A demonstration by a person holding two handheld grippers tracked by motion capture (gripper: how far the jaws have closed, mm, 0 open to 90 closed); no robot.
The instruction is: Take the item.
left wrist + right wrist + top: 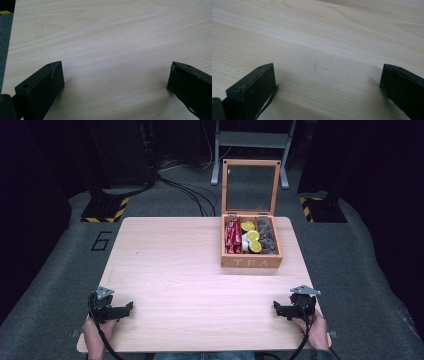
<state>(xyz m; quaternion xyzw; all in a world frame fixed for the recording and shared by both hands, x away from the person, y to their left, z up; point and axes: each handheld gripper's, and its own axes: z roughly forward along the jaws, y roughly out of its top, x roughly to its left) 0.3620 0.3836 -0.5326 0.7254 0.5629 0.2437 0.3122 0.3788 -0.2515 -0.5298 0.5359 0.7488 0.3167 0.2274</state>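
Looks like a lab or test/recording space, not a home. Light wood table (170,270) sits alone on grey carpet (60,270) w/ a big "6" (101,241) marked on the floor beside it, like a numbered station. Black stand bases w/ yellow-black hazard tape (105,210) at left and right behind the table. Black cables (192,195) run loose across the floor. Grey metal frame legs (250,142) at back; surroundings dark, only the table area lit.

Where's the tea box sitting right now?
In the high view, the tea box sits on the table's far right part, lid open, ahead of the right gripper.
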